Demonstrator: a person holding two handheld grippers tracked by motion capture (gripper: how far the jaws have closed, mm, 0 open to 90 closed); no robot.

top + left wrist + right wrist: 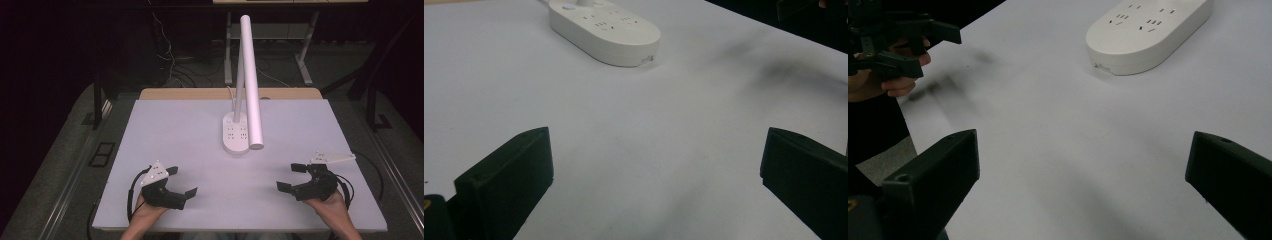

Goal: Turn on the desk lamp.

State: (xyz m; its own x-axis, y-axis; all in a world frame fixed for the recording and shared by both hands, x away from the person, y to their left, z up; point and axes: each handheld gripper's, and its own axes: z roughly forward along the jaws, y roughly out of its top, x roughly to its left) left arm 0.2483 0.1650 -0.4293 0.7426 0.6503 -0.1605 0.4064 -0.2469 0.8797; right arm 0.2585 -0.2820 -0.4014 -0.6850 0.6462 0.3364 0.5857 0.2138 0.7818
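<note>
Black jaws wide apart, left gripper (182,181), right gripper (292,177), both holding nothing

White power strip (236,134) and white lamp tube (251,80) on a pale grey table (165,150); black hand-held grippers.

- counter (175,145): white top, wood edge at 12 o'clock
- white lamp tube (251,80): tilted, runs from 12 toward centre
- cables (172,55): on dark floor beyond counter, 11 o'clock
- metal frame legs (305,62): 1 o'clock
</note>
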